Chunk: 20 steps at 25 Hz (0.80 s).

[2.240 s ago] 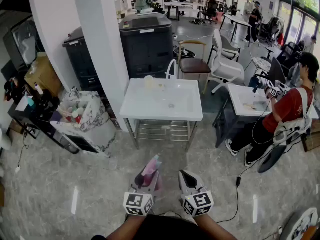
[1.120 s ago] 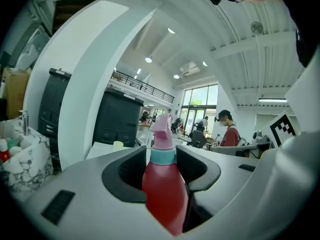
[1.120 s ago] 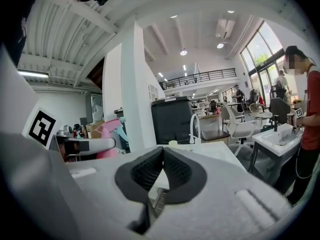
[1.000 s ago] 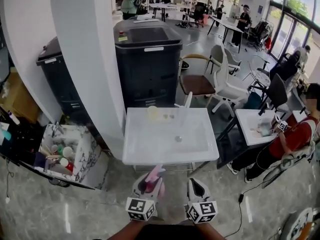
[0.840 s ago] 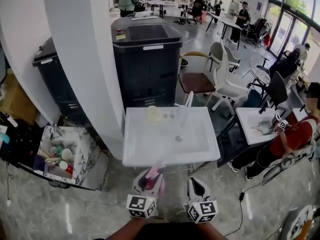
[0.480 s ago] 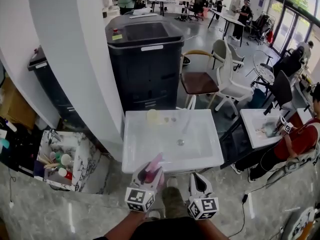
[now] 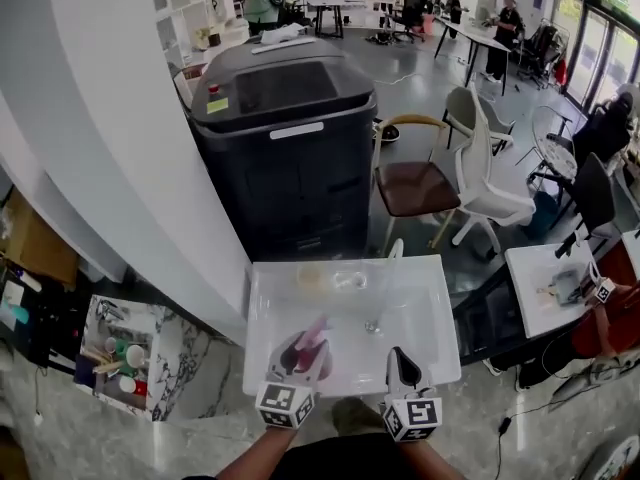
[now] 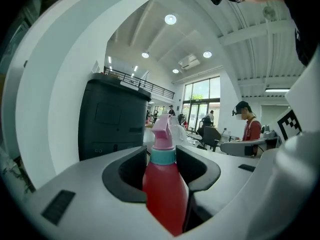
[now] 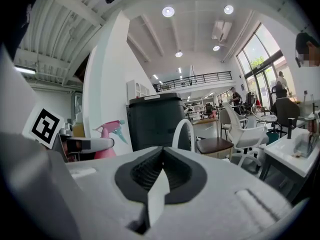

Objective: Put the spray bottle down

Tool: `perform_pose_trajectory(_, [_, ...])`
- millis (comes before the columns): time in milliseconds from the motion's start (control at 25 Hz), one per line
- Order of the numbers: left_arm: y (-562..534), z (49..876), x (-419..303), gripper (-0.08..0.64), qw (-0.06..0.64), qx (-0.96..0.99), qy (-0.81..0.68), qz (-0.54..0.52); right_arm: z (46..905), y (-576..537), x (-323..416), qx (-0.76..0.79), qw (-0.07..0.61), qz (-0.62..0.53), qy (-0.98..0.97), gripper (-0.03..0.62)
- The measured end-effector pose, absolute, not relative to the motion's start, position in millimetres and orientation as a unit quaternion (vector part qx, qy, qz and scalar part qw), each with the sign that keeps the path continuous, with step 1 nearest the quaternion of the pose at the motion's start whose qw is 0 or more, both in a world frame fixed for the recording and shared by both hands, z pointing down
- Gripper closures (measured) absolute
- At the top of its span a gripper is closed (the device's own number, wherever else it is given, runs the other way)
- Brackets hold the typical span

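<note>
White table (image 7: pixel 425 313) fronts a black cabinet (image 7: pixel 285 158); left claw (image 7: pixel 301 351) grips spray bottle (image 8: pixel 163 186).

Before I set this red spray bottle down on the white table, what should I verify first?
1. Grip: fingers of the left gripper clamp the red plastic spray bottle with pink trigger head: ok.
2. Bottle upright: ok.
3. Bottle over the near edge of the white rectangular table: ok.
4. Landing spot bare; small clear items sit farther back: ok.
5. Right gripper shut, empty, apart from the bottle: ok.
6. Gap between bottle base and tabletop: cannot tell, base hidden.
</note>
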<state>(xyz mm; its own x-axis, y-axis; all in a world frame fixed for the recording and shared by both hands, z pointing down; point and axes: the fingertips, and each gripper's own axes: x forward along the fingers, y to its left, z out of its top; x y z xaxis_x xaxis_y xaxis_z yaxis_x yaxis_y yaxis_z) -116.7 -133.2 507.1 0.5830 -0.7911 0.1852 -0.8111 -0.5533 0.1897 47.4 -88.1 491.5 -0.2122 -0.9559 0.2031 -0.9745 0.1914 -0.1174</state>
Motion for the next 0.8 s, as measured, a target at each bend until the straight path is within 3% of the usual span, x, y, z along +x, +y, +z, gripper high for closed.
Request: perform_pose_trajectory(800, [-307.2, 583.6, -63.2, 0.364, 0.139, 0.837, -0.524, 0.076, 537.0, -256.1, 118.6, 0.597, 0.071, 0.152, -0.785, 0.595])
